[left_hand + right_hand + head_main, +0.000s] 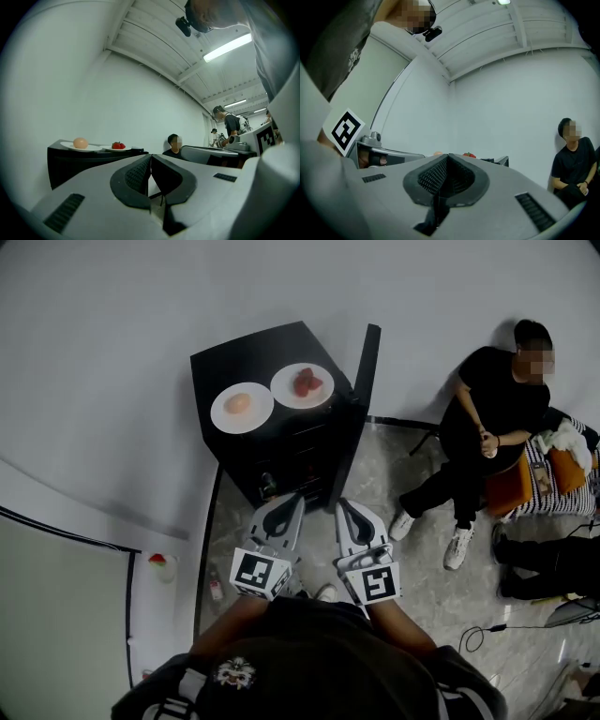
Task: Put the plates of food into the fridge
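Both tools are closed with nothing in them: the left gripper (296, 498) and the right gripper (342, 505) lie side by side, low in the head view, and each gripper's own view shows its ribbed pads pressed together at the tips. The wearer's dark top fills the bottom of the head view and cuts off the arms behind the marker cubes. A pale wall (112, 352) closes in behind and to the left of the black fridge (300, 442), so open floor (394, 474) lies only in front of it and to its right. The fridge door (361, 381) stands swung open on the right edge, between the fridge and a seated person (487, 427) who is well apart from it. The inside of the fridge is dark, and its shelves are hard to make out. On its top sit two white plates just beside each other, both clear of the edges: the left plate (220, 413) carries a pale orange round food (238, 403) and the right plate (284, 382) a red food (307, 382). The left gripper view shows the fridge from the side with both plates in profile on top, and more people standing far behind. The right gripper view hides nearly all of the fridge behind the gripper's own jaws; only slivers of the two foods and the door's top corner show above them.
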`<state>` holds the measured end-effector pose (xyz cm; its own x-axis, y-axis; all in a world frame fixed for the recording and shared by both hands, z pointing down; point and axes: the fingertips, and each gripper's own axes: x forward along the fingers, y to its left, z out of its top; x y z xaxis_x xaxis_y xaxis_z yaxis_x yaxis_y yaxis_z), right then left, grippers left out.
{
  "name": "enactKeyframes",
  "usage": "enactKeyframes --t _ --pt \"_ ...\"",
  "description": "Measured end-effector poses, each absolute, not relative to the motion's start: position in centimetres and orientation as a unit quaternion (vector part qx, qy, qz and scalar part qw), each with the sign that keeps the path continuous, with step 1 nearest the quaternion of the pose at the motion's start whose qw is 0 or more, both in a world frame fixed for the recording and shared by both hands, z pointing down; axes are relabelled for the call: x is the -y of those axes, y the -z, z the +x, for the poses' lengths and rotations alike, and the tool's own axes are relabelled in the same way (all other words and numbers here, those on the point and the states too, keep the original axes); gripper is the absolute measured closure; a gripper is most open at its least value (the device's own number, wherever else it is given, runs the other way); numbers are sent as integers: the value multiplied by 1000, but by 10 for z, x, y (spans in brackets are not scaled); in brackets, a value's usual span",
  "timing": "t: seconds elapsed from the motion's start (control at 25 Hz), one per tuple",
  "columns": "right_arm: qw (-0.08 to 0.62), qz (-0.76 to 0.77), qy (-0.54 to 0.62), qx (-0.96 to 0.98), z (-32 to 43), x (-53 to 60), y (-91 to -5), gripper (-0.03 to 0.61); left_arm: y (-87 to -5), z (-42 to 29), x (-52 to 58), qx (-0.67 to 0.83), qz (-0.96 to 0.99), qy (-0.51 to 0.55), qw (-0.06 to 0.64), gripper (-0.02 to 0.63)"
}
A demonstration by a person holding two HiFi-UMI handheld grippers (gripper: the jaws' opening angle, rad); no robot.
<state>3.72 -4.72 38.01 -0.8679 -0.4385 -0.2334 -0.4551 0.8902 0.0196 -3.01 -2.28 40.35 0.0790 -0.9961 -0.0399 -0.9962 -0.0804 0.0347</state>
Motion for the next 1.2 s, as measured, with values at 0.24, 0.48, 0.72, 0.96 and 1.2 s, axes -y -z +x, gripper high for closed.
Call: enactKeyframes --t 0.24,0.48,0.72,0.96,1.2 --pt "104 -219 -43 -969 11 57 -375 554 -397 -60 28 -690 -723 -27 5 591" --pt "95 -212 -60 -971 -23 84 -374 554 -400 -95 42 -696 -717 -29 -1 591" --pt "56 -216 -31 -974 -42 97 -392 554 -404 -124 50 -702 -711 -37 -7 591" --pt "64 -207 -23 -976 -53 111 -395 554 -409 -141 54 -707 -707 -31 -7 591" --pt "86 -179 32 -980 -62 130 -394 554 -420 -134 63 -717 -697 -7 -19 591"
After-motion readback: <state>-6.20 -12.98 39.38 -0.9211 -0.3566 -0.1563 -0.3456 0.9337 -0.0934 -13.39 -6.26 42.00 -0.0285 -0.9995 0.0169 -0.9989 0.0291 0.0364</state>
